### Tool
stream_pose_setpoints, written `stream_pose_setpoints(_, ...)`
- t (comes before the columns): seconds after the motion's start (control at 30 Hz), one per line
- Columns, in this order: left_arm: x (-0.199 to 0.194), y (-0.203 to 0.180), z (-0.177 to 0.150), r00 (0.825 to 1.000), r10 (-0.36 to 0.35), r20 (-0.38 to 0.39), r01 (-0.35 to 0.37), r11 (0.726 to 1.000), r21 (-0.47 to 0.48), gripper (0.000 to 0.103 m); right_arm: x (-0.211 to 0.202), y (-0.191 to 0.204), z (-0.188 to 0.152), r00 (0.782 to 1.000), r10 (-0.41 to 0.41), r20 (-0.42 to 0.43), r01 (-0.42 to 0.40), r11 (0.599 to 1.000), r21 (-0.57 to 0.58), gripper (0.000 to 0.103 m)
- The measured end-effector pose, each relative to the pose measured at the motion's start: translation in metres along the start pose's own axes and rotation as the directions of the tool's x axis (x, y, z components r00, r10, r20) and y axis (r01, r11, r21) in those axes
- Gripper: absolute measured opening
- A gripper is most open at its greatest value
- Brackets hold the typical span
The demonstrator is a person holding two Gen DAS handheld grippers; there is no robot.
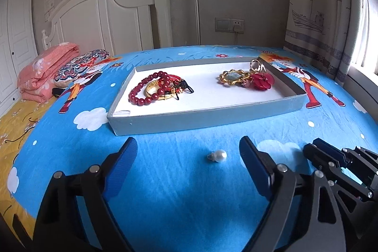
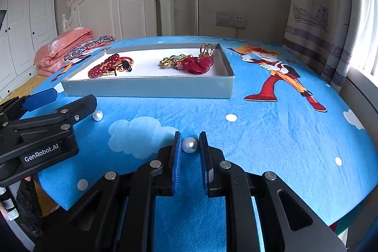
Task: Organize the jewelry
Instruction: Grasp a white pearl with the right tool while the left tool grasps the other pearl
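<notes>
A grey shallow tray (image 1: 189,121) (image 2: 146,89) on the blue bedsheet holds a red bead bracelet (image 1: 144,92) (image 2: 101,70), a gold bangle (image 1: 156,92), a gold-framed brooch (image 1: 234,77) (image 2: 172,60), a red flower piece (image 1: 262,82) (image 2: 198,64) and a gold ring (image 1: 256,65) (image 2: 206,50). My left gripper (image 1: 189,152) is open, with a pearl earring (image 1: 218,155) (image 2: 97,115) lying on the sheet between its fingers. My right gripper (image 2: 190,144) is closed around a second pearl earring (image 2: 189,144) on the sheet. The right gripper (image 1: 316,152) also shows at the right edge of the left wrist view.
A folded pink quilt (image 1: 45,72) and patterned pillow (image 1: 80,65) lie at the far left by the white headboard (image 1: 106,15). Curtains (image 1: 326,15) hang at the right. The bed's front edge is close below the grippers.
</notes>
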State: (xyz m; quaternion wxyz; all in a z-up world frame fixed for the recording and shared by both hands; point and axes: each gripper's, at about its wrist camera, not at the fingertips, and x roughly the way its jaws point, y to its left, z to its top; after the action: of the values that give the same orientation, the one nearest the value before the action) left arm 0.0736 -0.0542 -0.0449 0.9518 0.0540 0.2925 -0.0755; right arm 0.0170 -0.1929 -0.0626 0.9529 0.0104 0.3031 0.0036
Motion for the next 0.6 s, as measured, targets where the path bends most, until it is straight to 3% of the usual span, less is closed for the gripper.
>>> stream_pose_setpoints(0.13,0.017,-0.008,-0.005,0.998,-0.026,-0.059,0.026,1.0,0.001,0.056,0.0,0.0,-0.001,1.0,0.001,0.004,-0.001,1.0,0.002,0.015)
stream_pose_setpoints(0.2,0.021,-0.011,-0.007,0.998,-0.028,-0.064,0.029,1.0,0.008,0.047,0.0,0.0,-0.001,1.0,0.002,0.003,-0.002,1.0,0.002,0.015)
stream_pose_setpoints(0.33,0.023,-0.01,-0.01,0.998,-0.041,-0.054,0.042,0.999,0.016,0.019,0.0,0.0,-0.001,1.0,0.001,0.002,-0.001,1.0,0.002,0.015)
stream_pose_setpoints(0.6,0.012,-0.007,-0.022,0.999,-0.041,-0.008,0.041,0.999,0.022,0.019,-0.001,0.002,0.0,1.0,-0.007,0.007,0.007,1.0,-0.011,0.015)
